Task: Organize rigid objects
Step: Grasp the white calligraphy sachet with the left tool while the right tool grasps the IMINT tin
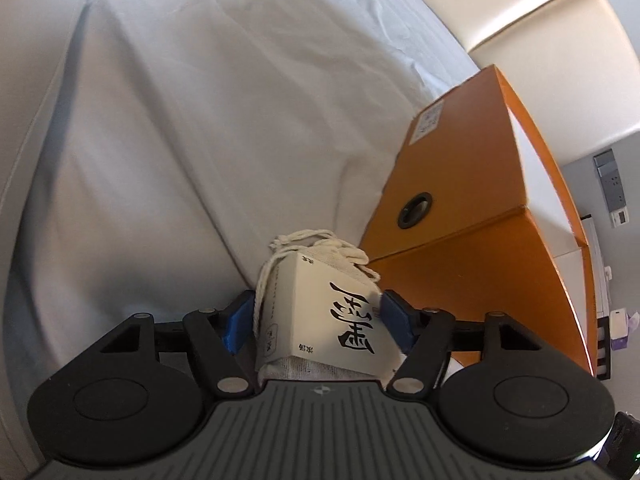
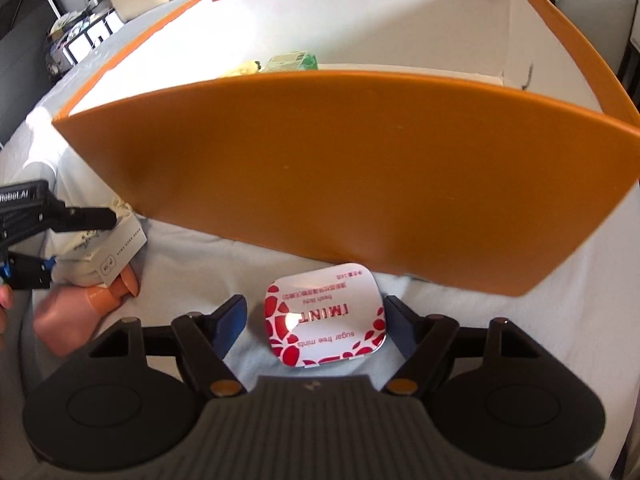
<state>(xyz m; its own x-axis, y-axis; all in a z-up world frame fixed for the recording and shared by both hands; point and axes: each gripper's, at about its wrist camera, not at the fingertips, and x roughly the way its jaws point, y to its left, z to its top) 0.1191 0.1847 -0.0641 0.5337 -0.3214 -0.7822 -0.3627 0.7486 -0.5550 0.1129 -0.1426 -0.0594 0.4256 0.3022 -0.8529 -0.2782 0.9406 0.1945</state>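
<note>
A white box with black calligraphy (image 1: pixel 320 312), wrapped in a cream drawstring bag, lies on the bed beside the orange box (image 1: pixel 460 184). My left gripper (image 1: pixel 318 316) is open and straddles it. The right pad is at the box's edge, and the left pad stands a thin gap off, with the bag's cord in between. A red and white mint tin (image 2: pixel 326 316) lies flat on the sheet in front of the orange box's near wall (image 2: pixel 320 168). My right gripper (image 2: pixel 316 320) is open around the tin, with sheet visible on the left side. The left gripper (image 2: pixel 80 244) also shows at the left of the right wrist view.
A pink bottle (image 2: pixel 80 312) lies on the sheet under the left gripper. Yellow and green items (image 2: pixel 288 62) sit inside the orange box. White bedsheet (image 1: pixel 200 120) stretches to the left. A cluttered bedside shelf (image 2: pixel 80 36) stands beyond the bed.
</note>
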